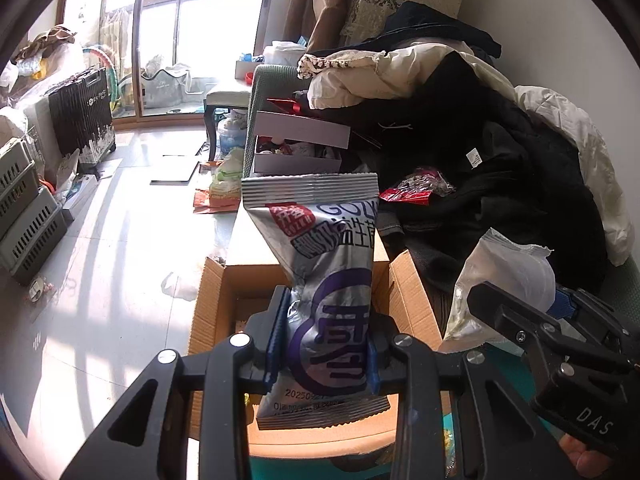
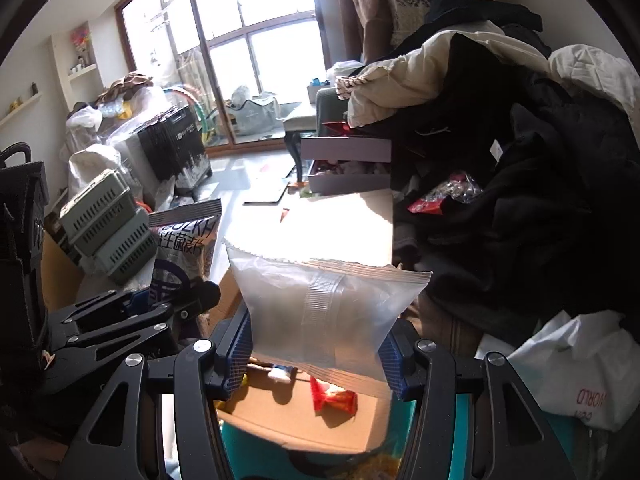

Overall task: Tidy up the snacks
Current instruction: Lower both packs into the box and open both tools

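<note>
My left gripper (image 1: 324, 340) is shut on a silver snack bag with purple print (image 1: 320, 264), held upright over an open cardboard box (image 1: 212, 320). In the right wrist view my right gripper (image 2: 316, 352) is shut on a translucent white packet (image 2: 320, 300), pads pressing its two sides, above the same box (image 2: 280, 420). A red snack packet (image 2: 332, 398) lies on the box's floor. The two grippers hang side by side. The right gripper (image 1: 520, 300) with its white packet (image 1: 504, 268) appears at the right of the left wrist view. The left gripper (image 2: 172, 296) and silver bag (image 2: 184, 240) appear at the left of the right wrist view.
Dark and cream clothes (image 1: 480, 140) are heaped on the sofa to the right, with a red-and-clear candy packet (image 1: 416, 190) on them. A white gift box (image 1: 296, 148) stands behind the cardboard box. Grey crates (image 1: 24, 216) and a black suitcase (image 1: 80, 116) line the floor at left. A white plastic bag (image 2: 576, 376) lies at right.
</note>
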{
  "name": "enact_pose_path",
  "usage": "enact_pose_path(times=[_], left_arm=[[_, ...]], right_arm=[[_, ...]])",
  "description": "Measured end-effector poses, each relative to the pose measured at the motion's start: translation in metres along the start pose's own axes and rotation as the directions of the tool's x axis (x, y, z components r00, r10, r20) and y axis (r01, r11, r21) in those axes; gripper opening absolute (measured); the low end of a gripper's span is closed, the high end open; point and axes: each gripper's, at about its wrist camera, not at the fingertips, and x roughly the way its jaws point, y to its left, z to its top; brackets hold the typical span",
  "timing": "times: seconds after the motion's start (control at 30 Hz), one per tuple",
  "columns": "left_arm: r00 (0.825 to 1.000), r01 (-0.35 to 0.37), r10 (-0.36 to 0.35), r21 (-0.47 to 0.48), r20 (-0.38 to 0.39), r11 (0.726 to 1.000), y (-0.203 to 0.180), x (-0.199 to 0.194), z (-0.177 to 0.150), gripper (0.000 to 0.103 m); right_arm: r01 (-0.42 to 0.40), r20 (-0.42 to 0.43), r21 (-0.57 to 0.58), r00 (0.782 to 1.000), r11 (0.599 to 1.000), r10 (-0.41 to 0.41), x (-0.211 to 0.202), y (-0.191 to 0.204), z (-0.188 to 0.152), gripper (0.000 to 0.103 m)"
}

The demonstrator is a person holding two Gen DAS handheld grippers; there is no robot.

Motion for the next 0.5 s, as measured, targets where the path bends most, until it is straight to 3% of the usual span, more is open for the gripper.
enact_pose_path(times=[0.5], left_arm=[[0.987, -0.069, 0.08, 0.076, -0.142, 0.995, 0.003, 0.085, -0.016, 0.032]], right_arm=[[0.066, -0.09, 0.009, 0.994, 0.998, -0.065, 0.075, -0.027, -0.008, 0.055]])
